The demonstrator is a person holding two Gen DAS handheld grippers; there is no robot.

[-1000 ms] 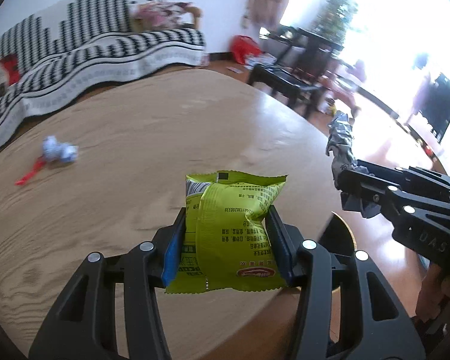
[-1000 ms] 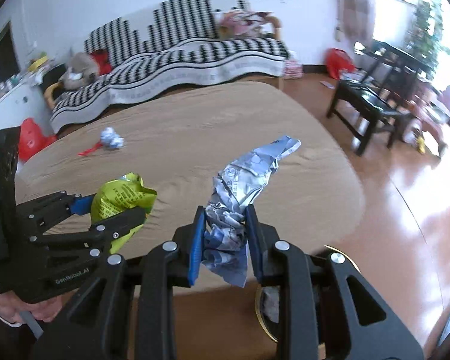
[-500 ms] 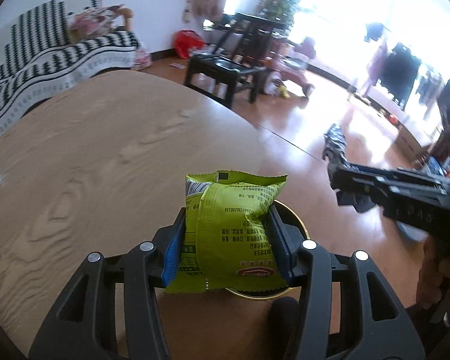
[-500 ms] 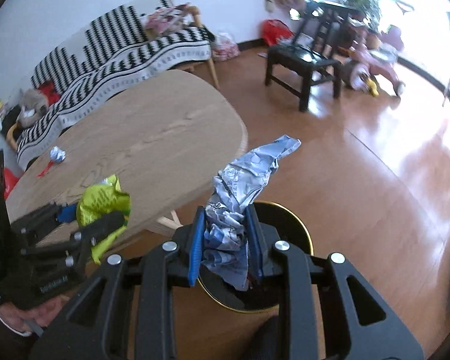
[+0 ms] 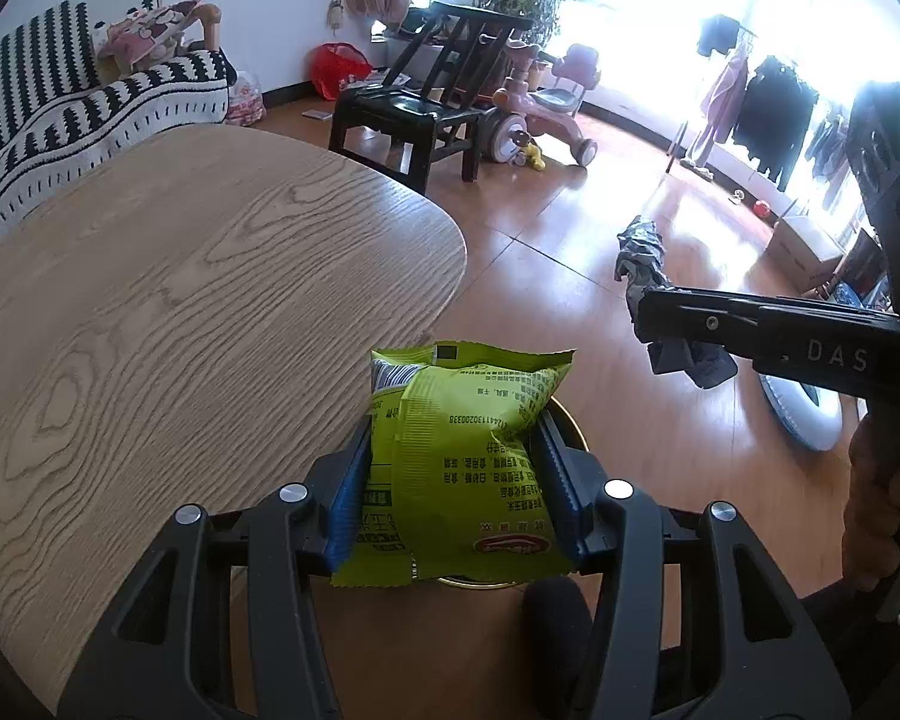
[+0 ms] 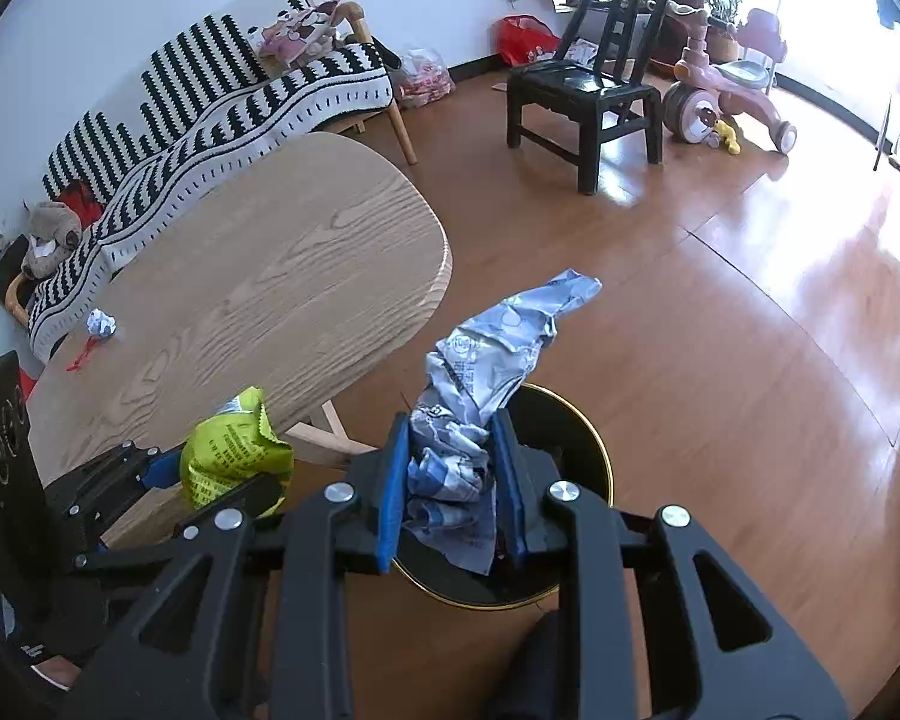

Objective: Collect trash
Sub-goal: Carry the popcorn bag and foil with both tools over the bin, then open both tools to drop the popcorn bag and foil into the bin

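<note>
I am in a home living room: a striped sofa (image 6: 222, 90), a dark wooden chair (image 6: 588, 96), a child's pink tricycle (image 6: 726, 90) and hanging clothes (image 5: 768, 114).

Your right tongs (image 6: 450, 480) hang over the round black gold-rimmed bin (image 6: 576, 420); its mouth lies open below, partly filled by the crumpled silver-blue wrapper (image 6: 486, 378) you hold. Pale oak tabletop (image 6: 270, 276) edge and its wooden leg (image 6: 324, 438) crowd the bin's left. Your left tongs (image 5: 456, 486) sit beside, near that edge. Bare wood floor (image 6: 750, 330) lies open right of the bin.
</note>
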